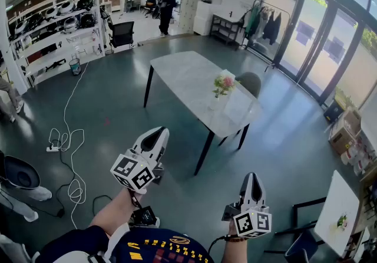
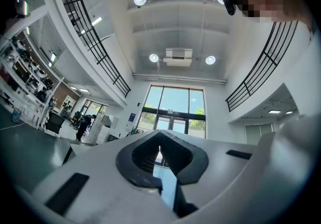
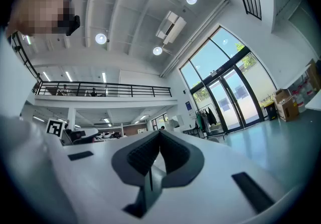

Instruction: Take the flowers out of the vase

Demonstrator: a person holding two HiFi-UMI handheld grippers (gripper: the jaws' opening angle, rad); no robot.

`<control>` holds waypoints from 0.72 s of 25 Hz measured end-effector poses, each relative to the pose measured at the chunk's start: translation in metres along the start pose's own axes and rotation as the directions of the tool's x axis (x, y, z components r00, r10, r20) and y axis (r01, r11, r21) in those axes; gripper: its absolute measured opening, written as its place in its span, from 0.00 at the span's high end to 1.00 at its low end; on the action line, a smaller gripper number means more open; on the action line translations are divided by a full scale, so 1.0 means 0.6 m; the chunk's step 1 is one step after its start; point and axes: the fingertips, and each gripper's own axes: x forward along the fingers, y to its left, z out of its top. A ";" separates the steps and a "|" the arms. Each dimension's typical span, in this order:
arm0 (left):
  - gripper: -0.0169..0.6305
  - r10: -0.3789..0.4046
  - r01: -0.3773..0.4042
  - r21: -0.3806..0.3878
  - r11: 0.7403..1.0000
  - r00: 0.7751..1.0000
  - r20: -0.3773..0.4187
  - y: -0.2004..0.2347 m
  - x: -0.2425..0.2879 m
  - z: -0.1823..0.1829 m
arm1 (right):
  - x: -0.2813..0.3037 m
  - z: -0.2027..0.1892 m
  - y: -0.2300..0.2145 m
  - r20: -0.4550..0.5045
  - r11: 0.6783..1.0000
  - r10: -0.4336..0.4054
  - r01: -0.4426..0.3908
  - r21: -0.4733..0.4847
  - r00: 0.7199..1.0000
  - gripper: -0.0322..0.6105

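Pink flowers [image 1: 224, 84] well beyond left gripper [image 1: 159, 133], right gripper [image 1: 252, 178]

Open floor [image 1: 194, 197] runs up to the tabletop [image 1: 182, 76] near edge. Flowers [image 1: 224, 84] in vase [image 1: 217, 102] stand by its right end, chair [image 1: 251, 82] just beyond them. White cable [image 1: 73, 138] loops on floor at left, well apart from the tabletop.
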 end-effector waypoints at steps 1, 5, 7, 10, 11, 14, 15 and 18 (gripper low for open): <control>0.97 0.005 -0.005 0.005 1.000 1.000 0.000 0.011 -0.003 0.000 | 0.011 -0.007 0.009 0.002 1.000 0.013 -0.013 0.002 1.000 0.94; 0.97 0.030 -0.030 0.013 0.999 1.000 0.001 0.047 -0.007 -0.001 | 0.046 -0.032 0.036 -0.002 0.998 0.053 -0.053 0.016 0.999 0.94; 0.97 0.037 -0.037 0.006 0.999 0.999 -0.007 0.054 -0.008 -0.005 | 0.049 -0.041 0.040 -0.014 0.998 0.057 -0.056 0.022 0.998 0.94; 0.97 0.035 -0.035 0.006 0.999 0.999 -0.020 0.060 -0.010 -0.010 | 0.048 -0.049 0.044 -0.024 0.999 0.047 -0.046 0.029 0.999 0.94; 0.97 0.035 -0.034 0.005 0.999 0.999 -0.021 0.063 -0.011 -0.011 | 0.048 -0.052 0.045 -0.027 0.999 0.042 -0.041 0.030 0.999 0.94; 0.97 0.036 -0.036 -0.004 0.999 0.999 -0.023 0.072 -0.011 -0.015 | 0.051 -0.060 0.045 -0.033 0.999 0.030 -0.029 0.031 0.999 0.94; 0.97 0.037 -0.037 -0.007 0.999 0.999 -0.025 0.075 -0.011 -0.017 | 0.052 -0.062 0.044 -0.033 0.999 0.029 -0.028 0.031 0.999 0.94; 0.97 0.033 -0.034 -0.011 0.999 0.999 -0.032 0.076 -0.009 -0.021 | 0.052 -0.063 0.042 -0.026 0.999 0.021 -0.020 0.034 0.999 0.93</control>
